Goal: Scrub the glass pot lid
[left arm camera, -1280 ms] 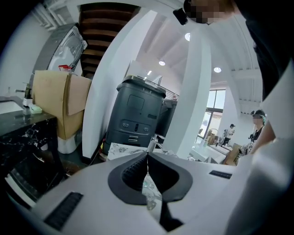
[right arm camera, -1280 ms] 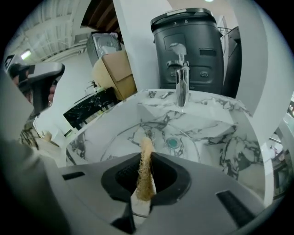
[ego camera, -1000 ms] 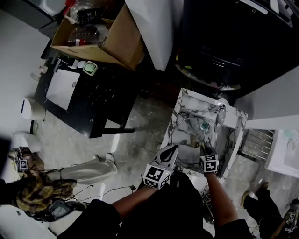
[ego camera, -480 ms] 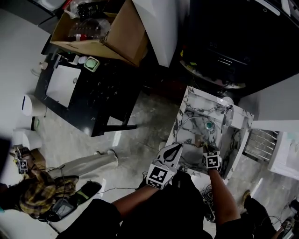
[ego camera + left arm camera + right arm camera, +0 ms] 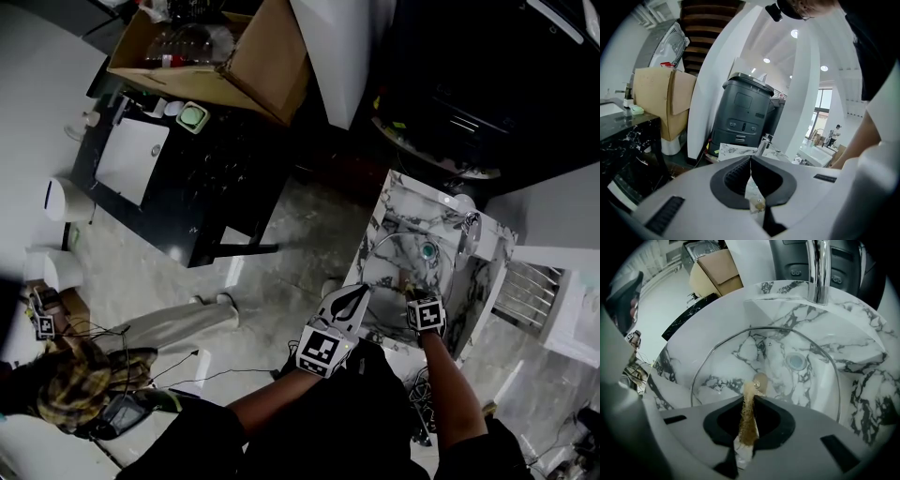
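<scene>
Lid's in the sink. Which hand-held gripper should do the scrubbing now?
Right. The right hand-held gripper is shut on the brown scrub pad and aimed at the glass pot lid in the marble sink. The left hand-held gripper has its jaws together with no pad, and its view shows no lid.

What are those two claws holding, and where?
Right gripper pinches a brown scrubbing pad across its flat faces; left gripper clamps the glass pot lid at its rim.
</scene>
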A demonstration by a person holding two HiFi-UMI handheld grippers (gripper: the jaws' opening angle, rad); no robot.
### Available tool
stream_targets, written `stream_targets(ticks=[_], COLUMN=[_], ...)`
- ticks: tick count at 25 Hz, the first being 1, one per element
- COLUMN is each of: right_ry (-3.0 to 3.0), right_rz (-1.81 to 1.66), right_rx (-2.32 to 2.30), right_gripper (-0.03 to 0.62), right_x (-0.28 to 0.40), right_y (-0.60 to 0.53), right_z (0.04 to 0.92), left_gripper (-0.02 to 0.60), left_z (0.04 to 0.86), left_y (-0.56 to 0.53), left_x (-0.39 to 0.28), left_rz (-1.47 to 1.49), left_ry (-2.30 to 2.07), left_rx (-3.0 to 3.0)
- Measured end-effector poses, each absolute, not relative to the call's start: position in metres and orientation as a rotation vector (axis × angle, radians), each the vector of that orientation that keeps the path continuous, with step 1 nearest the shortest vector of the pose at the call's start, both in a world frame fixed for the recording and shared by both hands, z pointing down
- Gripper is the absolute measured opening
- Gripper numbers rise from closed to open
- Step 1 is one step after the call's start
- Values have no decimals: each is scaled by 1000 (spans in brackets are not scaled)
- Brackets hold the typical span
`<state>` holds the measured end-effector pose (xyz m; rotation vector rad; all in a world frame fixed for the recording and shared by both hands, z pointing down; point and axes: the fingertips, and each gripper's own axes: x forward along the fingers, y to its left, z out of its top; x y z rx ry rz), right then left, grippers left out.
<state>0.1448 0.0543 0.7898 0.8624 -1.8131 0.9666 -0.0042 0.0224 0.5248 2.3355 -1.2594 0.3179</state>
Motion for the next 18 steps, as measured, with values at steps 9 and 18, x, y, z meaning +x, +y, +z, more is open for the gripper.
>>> stream_targets(ticks=[9,18], right_ry=[-1831,-1813], right_rz=[998,1159], right_rx=[823,856], right_gripper=[57,57], right_x=[124,95], right_y=[52,54], right_z=[781,778], left_gripper=[17,17], left_z=[525,522], left_y=[25,22], left_x=[-17,-23], left_rz=[294,275], left_ry=[-1284,-1251], left_rx=[2315,2317])
